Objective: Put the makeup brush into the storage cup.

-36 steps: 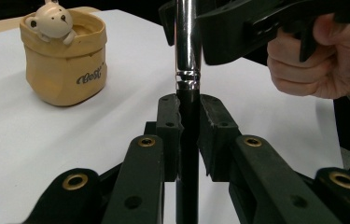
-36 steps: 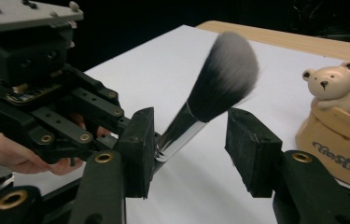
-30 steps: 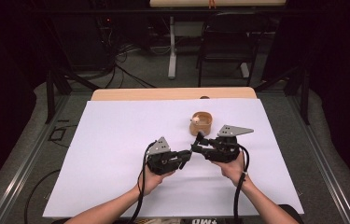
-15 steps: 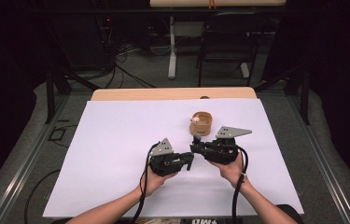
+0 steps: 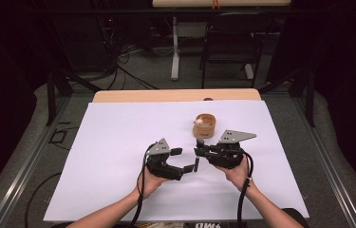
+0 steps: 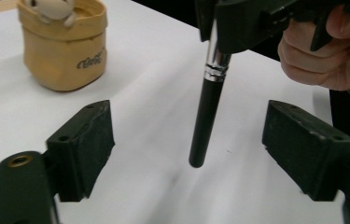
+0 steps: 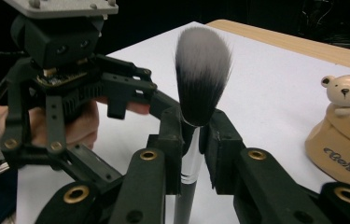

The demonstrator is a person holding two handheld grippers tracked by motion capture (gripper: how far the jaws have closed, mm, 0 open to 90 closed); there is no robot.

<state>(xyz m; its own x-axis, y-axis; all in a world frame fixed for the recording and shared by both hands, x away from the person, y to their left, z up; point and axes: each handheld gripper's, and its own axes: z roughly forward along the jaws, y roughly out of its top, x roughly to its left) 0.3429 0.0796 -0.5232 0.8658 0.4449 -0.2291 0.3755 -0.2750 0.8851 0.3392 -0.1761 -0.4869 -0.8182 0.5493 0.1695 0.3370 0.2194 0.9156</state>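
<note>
We are noting a change over the last second: in the high view the left gripper (image 5: 185, 161) has swung its jaws toward the right gripper (image 5: 199, 151), and the two tools, earlier standing a little apart, are now nearly meeting above the middle of the white sheet (image 5: 118, 142). We judge this as the approach to a handover of the makeup brush (image 7: 199, 93).

The right gripper (image 7: 195, 156) is clamping the brush at its silver ferrule, jaws closed tight on it, bristles standing up and the black handle (image 6: 207, 116) hanging down. In the left gripper view the left gripper (image 6: 186, 154) is standing wide open, one jaw to each side of that handle, touching nothing; the handle tip is hanging just above the sheet, between the jaws but nearer their far ends.

We are judging that the left jaws need to advance a little before closing, so that the pads take the handle squarely below the ferrule.

As to room: the tan holder with the bear figure (image 5: 204, 124) is standing just beyond the right gripper, near but apart, and is the only obstacle close by. The sheet is open to the left and toward the person; the wooden table edge (image 5: 175, 95) and the sheet's borders lie well away from both tools.
</note>
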